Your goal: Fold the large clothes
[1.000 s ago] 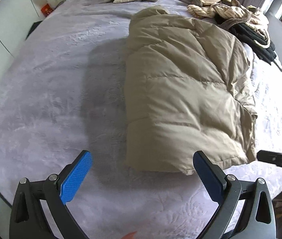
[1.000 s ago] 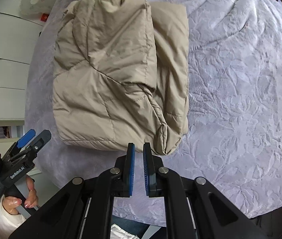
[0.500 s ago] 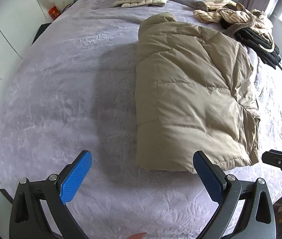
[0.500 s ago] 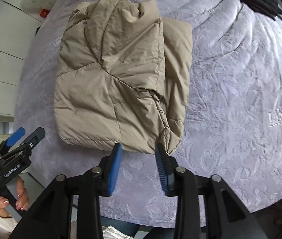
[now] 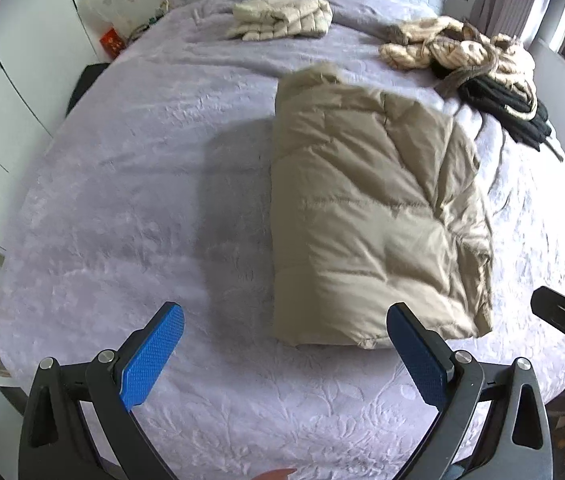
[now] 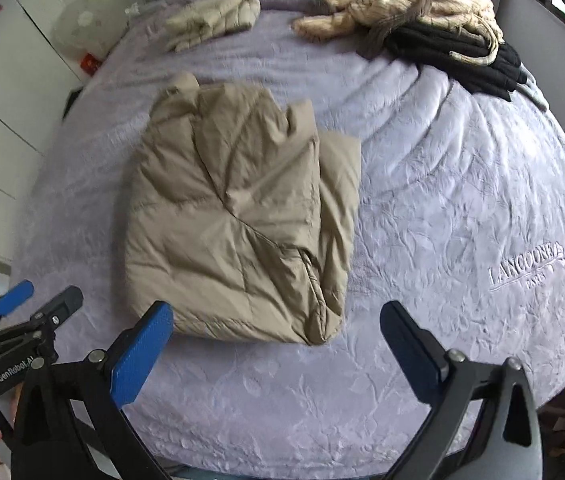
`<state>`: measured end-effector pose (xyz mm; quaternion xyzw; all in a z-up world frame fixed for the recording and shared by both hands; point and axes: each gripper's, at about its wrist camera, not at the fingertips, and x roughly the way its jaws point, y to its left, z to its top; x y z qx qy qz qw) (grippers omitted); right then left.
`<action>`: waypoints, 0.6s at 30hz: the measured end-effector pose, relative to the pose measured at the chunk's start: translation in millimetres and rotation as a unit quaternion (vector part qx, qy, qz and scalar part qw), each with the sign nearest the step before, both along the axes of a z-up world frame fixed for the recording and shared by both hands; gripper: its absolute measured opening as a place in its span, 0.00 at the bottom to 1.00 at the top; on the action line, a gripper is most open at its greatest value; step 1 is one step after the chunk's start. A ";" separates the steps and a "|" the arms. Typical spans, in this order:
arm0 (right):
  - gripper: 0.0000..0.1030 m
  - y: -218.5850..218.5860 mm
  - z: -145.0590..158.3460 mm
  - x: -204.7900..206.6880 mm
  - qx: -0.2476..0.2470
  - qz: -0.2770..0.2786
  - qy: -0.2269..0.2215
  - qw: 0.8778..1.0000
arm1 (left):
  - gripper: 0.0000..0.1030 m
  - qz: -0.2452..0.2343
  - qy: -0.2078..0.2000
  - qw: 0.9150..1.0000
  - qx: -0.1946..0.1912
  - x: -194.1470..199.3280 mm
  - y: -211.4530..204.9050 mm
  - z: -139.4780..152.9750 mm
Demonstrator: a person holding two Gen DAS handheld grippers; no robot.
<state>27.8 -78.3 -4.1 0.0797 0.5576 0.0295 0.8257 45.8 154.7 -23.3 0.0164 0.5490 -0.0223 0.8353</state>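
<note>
The right gripper point(image 6: 276, 354) has just been opened wide, with nothing between its blue pads, and is held clear above the near edge of the bed point(image 6: 462, 208). The left gripper point(image 5: 284, 354) is likewise spread wide and empty. The tan jacket point(image 6: 238, 216) is seen folded into a thick bundle lying mid-bed, just beyond both grippers. The release is best finished by lifting straight away, so that the puffy top layer is not snagged or dragged open.
</note>
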 end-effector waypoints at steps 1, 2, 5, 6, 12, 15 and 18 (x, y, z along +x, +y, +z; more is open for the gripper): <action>1.00 0.0 5.2 -1.6 -0.001 -0.005 -0.010 1.000 | 0.99 0.001 -0.004 1.000 0.001 -1.1 -0.1 3.1; 1.00 -1.1 8.6 -2.7 -0.002 -0.008 -0.018 1.000 | 0.99 0.002 -0.007 1.000 0.003 -2.4 -0.4 6.1; 1.00 -7.0 9.9 -3.3 -0.007 -0.004 -0.027 1.000 | 0.99 0.005 -0.020 1.000 0.008 -7.1 -2.6 15.1; 1.00 -6.8 13.2 -4.6 -0.013 -0.005 -0.028 1.000 | 0.99 0.006 -0.022 1.000 0.008 -9.5 -3.7 17.9; 1.00 -8.3 32.2 -21.1 -0.033 -0.009 -0.055 0.998 | 0.99 0.008 -0.048 0.999 0.018 -30.7 -13.9 38.7; 1.00 -7.9 38.1 -29.6 -0.047 -0.010 -0.065 0.997 | 0.99 0.006 -0.058 0.998 0.023 -38.4 -20.1 45.7; 1.00 -10.7 40.7 -35.7 -0.050 -0.013 -0.070 0.996 | 0.99 0.006 -0.066 0.998 0.024 -45.3 -24.4 51.8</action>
